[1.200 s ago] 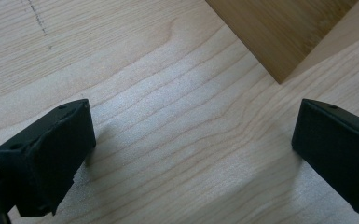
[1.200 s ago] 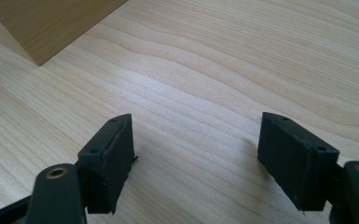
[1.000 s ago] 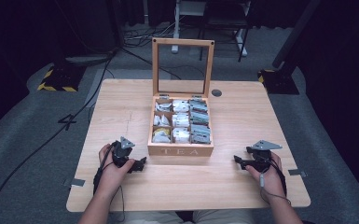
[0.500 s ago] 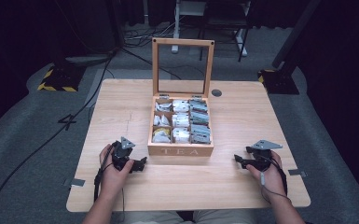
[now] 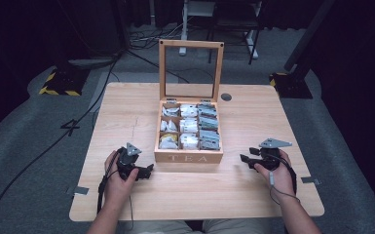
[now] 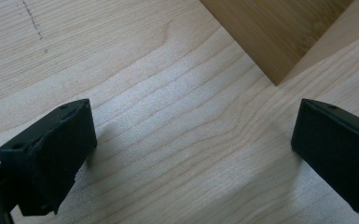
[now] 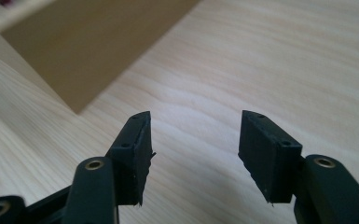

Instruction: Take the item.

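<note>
**A:** Two grippers, both parked near the front edge of the desk (image 5: 126, 105), one on each side of the wooden tea box (image 5: 189, 157). The box sits about mid-desk, a bit toward the front, glass lid (image 5: 191, 70) standing straight up at the back, nine compartments full of tea bags (image 5: 189, 126). Nothing's been picked yet, so I'd call this the very start: lining up for a reach.

**B:** What are the fingers doing?

**A:** Left gripper (image 5: 146, 171) has its fingers (image 6: 51, 156) spread wide, nothing between them but bare wood, with the front left corner of the box just ahead of it. Right gripper (image 5: 246, 159) is off the box's front right corner with a clear gap to it; its fingers (image 7: 133, 151) have just been closing and now stand about half apart, empty too.

**B:** So next?

**A:** My guess: one gripper has to lift up over the front wall of the box and come down into a compartment. Those bags are packed tight and flimsy, so it'll want the fingers narrow enough to fit inside a cell and pinch one bag, not its neighbours.
</note>
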The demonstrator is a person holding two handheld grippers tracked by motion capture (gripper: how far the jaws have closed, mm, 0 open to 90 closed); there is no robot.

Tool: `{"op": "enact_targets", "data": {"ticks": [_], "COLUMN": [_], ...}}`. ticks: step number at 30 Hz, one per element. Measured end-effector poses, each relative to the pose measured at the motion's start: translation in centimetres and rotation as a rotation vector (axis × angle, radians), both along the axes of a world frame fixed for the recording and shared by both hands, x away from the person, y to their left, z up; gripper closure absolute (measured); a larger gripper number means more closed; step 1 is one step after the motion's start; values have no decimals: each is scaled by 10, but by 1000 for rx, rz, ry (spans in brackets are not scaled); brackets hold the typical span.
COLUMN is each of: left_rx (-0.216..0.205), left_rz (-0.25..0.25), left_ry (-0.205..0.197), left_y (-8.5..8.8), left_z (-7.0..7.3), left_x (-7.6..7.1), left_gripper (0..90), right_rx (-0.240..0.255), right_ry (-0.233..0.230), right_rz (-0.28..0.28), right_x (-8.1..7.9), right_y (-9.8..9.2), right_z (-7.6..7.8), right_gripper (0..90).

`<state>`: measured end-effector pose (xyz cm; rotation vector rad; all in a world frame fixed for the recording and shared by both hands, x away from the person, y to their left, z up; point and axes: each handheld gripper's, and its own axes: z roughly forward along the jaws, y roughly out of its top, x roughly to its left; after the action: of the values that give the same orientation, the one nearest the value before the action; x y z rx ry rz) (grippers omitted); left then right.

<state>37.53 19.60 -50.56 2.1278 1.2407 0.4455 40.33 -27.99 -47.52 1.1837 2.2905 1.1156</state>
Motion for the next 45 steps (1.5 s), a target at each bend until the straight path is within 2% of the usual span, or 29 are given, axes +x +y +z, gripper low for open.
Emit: {"op": "enact_targets", "data": {"ticks": [7,12,17,18,19,25,29,34,40,45], "left_rx": [0,0,-1,-2,-2,0,1,2,0,0], "left_rz": [0,0,0,0,0,-1,0,-1,-3,-3], "left_ry": [0,0,0,1,1,0,0,1,2,2], "left_y": [0,0,0,0,0,0,0,0,0,0], "left_z": [0,0,0,0,0,0,0,0,0,0], "left_x": [0,0,0,0,0,0,0,0,0,0], "left_gripper": [5,5,5,5,5,5,5,5,3,3], "right_rx": [46,50,76,73,73,67,57,29,-1,-21], "right_ry": [-19,-28,-21,-20,-20,-22,-13,29,96,139], "right_rz": [50,89,125,151,151,232,284,346,384,404], "right_x": [7,15,20,22,22,30,33,39,46,48], "right_y": [14,26,40,48,48,81,104,132,158,171], "right_z": [31,44,53,57,57,69,72,71,66,59], "right_gripper": [475,489,499,504,504,513,530,583,643,670]}}
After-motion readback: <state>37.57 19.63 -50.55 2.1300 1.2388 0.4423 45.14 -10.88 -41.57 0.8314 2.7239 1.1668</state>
